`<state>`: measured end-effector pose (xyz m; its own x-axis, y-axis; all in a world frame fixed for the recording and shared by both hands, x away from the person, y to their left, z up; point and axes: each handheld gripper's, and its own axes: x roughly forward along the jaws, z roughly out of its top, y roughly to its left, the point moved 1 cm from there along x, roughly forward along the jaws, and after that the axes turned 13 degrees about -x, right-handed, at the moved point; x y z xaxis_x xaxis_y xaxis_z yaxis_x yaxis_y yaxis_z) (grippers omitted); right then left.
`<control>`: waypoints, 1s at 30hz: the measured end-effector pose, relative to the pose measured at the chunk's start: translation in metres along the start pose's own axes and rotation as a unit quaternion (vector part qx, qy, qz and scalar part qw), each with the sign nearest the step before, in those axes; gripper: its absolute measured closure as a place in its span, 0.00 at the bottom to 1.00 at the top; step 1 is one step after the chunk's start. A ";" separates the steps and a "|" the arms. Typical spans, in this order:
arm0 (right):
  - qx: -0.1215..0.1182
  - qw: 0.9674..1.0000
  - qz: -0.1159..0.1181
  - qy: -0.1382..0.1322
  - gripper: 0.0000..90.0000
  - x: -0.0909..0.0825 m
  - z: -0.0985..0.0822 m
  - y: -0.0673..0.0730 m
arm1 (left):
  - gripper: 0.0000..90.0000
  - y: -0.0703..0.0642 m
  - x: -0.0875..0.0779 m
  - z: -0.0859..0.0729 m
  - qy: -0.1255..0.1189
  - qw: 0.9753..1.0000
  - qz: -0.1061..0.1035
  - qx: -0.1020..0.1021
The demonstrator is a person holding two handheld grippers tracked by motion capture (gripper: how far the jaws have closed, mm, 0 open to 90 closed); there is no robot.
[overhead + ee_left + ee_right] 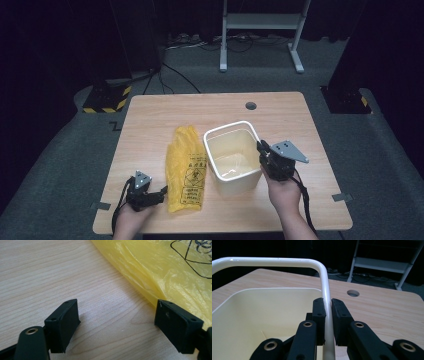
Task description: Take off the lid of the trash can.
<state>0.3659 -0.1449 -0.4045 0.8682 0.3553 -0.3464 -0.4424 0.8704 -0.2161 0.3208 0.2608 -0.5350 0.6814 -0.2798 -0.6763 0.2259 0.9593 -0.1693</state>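
**Meanwhile: right jaws clamp the bin's rim, left jaws stand wide beside the yellow bag**

Closed on the thin white rim, the right gripper (328,322) has one black pad inside the cream bin (234,156) and one outside, both pressed flat against the glossy lip on the bin's right-hand wall. In the high view that right gripper (261,148) sits at the bin's right edge, with the person's right hand (285,195) behind it.

The left gripper (116,322) has its jaws spread wide with nothing between them but bare wood; its right-hand pad (175,323) lies just at the edge of the yellow plastic bag (160,267), and whether it touches I cannot tell. From above, the left gripper (159,194) lies low on the table, just left of the bag's near end.

The yellow plastic bag is thin, crinkled film with black print, lying flat and lengthwise just left of the bin. The bin is a smooth, rectangular tub with rounded corners, upright near the table's middle.

The table (150,120) is pale wood grain with a round cable hole (251,105) near its far edge. Grey carpet (60,150) surrounds it; a white metal frame (260,30) stands behind in a dark room.
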 end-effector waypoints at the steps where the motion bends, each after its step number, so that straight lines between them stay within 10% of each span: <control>1: 0.001 1.000 0.000 -0.002 0.91 -0.001 0.000 0.000 | 0.22 0.000 0.000 0.000 0.000 1.000 0.000 0.001; 30: 0.012 0.996 -0.033 -0.083 0.91 -0.048 0.007 -0.021 | 0.22 0.000 0.000 0.000 0.001 1.000 0.000 0.001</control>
<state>0.3354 -0.1779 -0.3772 0.9211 0.3476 -0.1756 -0.3800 0.9007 -0.2105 0.3208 0.2608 -0.5349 0.6806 -0.2799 -0.6771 0.2269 0.9592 -0.1685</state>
